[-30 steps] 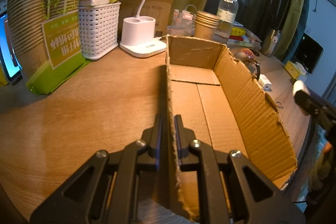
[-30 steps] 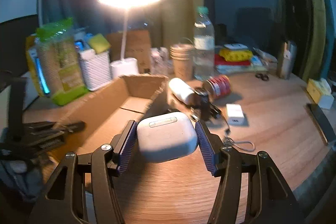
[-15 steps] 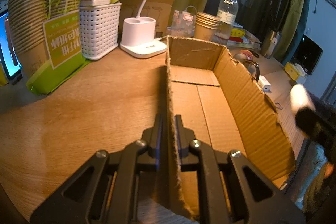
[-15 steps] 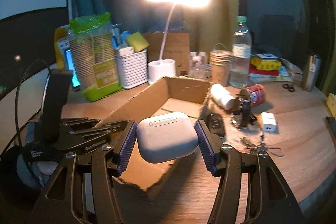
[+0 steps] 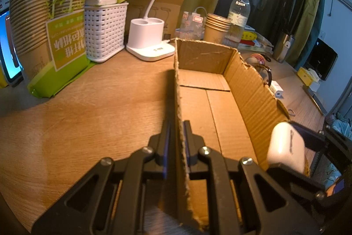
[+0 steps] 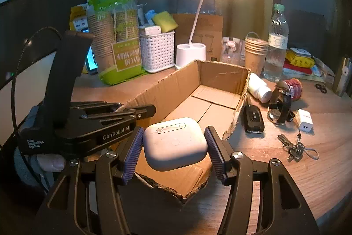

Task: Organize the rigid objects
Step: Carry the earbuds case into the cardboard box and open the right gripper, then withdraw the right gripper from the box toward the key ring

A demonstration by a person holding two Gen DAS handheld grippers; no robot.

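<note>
Left claw (image 5: 177,136): clamped shut on the near left wall of the cardboard box (image 5: 211,116), pads on either side of the torn edge, holding the box in place on the tabletop (image 5: 88,116).

Right claw (image 6: 175,147): gripping the white earbud case (image 6: 175,143) by its two sides, ribbed pads pressed against it, hinge side facing away. The case hangs over the box's near end, above the cardboard floor, not touching it. Box interior ahead of the claw is bare.

To the right of the right claw, outside the box, still on the tabletop: car key fob (image 6: 254,118), key bunch (image 6: 294,148), white charger (image 6: 304,120), black clamp (image 6: 280,106), red can (image 6: 291,85), white pill bottle (image 6: 258,87).

Step in hand, as judged: set case down in box.

Risks:
- Case is smooth and rounded; grip sits on curved sides. A tilt or jolt could let it squirt out before it is low enough, so it could bounce.
- Near rim is ragged, just below the right claw's fingers; lowering too close could snag a finger or fold the wall.
- Left claw's body lies just left of the right claw; drifting that way risks a knock, dragging the box.
- Releasing too high: case may pop open.
</note>
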